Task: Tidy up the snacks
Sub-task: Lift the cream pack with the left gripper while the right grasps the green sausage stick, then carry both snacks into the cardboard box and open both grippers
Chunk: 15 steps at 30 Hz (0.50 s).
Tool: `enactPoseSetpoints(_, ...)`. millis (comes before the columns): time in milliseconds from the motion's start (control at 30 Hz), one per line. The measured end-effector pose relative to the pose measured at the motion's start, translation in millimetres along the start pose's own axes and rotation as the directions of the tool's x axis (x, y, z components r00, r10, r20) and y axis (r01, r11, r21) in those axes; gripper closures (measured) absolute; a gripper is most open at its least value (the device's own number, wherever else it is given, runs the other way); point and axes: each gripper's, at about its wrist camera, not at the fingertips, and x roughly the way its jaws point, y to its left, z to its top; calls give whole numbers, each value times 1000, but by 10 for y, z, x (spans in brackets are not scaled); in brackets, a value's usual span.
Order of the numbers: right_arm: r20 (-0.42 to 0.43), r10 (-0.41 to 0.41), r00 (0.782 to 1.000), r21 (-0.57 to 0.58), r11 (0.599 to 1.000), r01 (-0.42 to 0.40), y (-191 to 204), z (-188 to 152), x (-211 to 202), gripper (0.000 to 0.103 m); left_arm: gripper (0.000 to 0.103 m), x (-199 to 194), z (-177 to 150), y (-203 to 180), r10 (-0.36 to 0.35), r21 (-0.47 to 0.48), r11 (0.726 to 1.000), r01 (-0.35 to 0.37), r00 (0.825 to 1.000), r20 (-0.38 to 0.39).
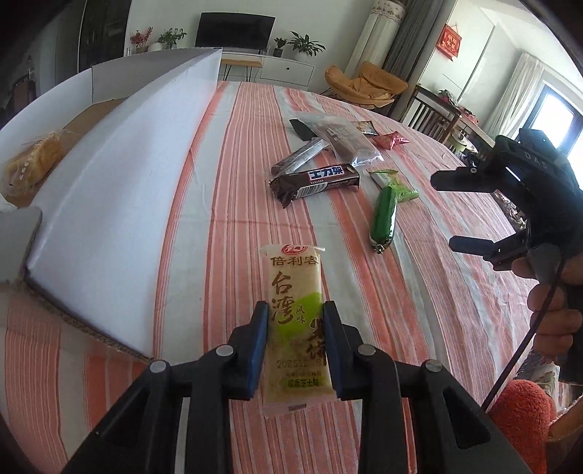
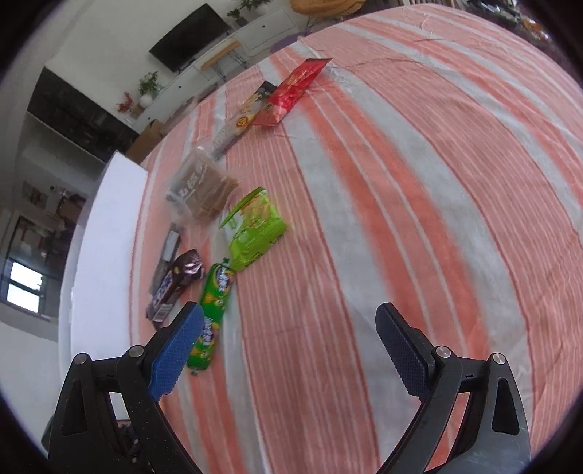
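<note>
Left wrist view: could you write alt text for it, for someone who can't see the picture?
The left gripper is shut on a pale yellow rice cracker packet above a table with an orange-and-white striped cloth. Beyond lie a brown chocolate bar and a green wrapped snack, a white cardboard box stands left, and the open right gripper is at the right edge.

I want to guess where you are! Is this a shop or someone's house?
Most likely a home living room: a television on a low white cabinet, potted plants and a cushioned orange chair beyond the striped tablecloth.
</note>
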Motion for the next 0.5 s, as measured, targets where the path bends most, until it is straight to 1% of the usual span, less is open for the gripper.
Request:
enactPoseSetpoints(33, -25, 2, 1000, -28, 1000, -3, 143, -9, 70, 7, 75, -31, 0, -10, -6, 0, 1000, 6, 1000, 4)
enactPoseSetpoints(67, -38, -25, 999, -57, 998, 23, 285, -16, 168, 8, 75, -68, 5, -15, -10, -2, 1000, 10, 1000, 10)
enactPoseSetpoints(167, -30, -151, 988, -81, 986, 149, 506, 61, 478, 8, 75, -233, 34, -5, -18, -10, 1000, 18, 999, 35)
enactPoseSetpoints(233, -44, -191, 981, -95, 978, 186, 588, 85, 648, 24, 75, -336, 50, -3, -20, -6, 1000, 20, 999, 51)
enactPoseSetpoints(267, -16, -235, 972, -132, 964, 231, 669, 81, 677, 32, 75, -384, 53, -5, -22, -1, 1000, 22, 998, 59)
enactPoseSetpoints(300, -36, -256, 966, -158, 956, 248, 722, 63, 738, 42, 75, -427, 56, -7, -25, 1, 1000, 25, 998, 65)
enactPoseSetpoints(333, -29, -284, 958, -184, 944, 274, 768, 36, 766, 42, 75, -466, 69, -12, -33, 1, 999, 33, 997, 69)
enactPoseSetpoints(367, -31, -309, 951, -206, 933, 296, 791, 7, 783, 49, 75, -509, 79, -15, -41, 0, 999, 41, 996, 74)
enactPoseSetpoints(400, -34, -329, 944, -229, 922, 313, 796, -18, 780, 71, 75, -561, 87, -18, -50, 0, 999, 50, 996, 79)
enactPoseSetpoints(467, -52, -295, 954, -209, 937, 279, 716, -54, 717, 80, 75, -691, 126, 9, -74, -3, 997, 75, 992, 98)
enactPoseSetpoints(500, -43, -270, 962, -192, 947, 257, 670, -66, 645, 80, 75, -776, 160, 35, -88, -8, 996, 89, 990, 110)
